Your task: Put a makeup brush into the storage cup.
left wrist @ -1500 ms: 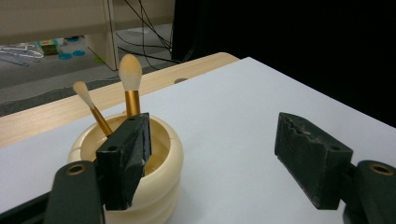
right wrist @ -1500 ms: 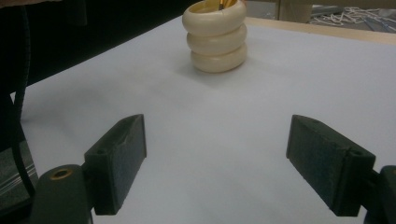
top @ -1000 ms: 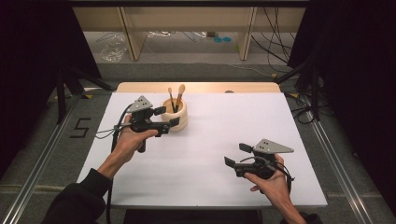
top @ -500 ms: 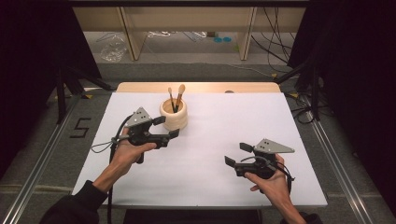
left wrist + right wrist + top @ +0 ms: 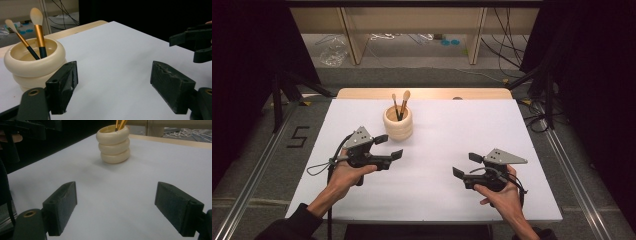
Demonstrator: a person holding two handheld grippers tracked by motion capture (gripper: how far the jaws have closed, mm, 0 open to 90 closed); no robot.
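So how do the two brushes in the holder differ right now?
The larger brush has a fuller, rounded cream head and a wide gold ferrule, and stands nearly upright. The smaller brush has a slimmer head and thinner ferrule, and leans toward the holder's far rim. Both have dark handles and stand head-up in the holder.

Two black hand-held grippers, left gripper (image 5: 389,147) and right gripper (image 5: 465,165), each with a grey three-cornered plate on top, black cable at the back, brass screw at the jaw base, toothed pads (image 5: 172,75), dark sleeve (image 5: 294,225)
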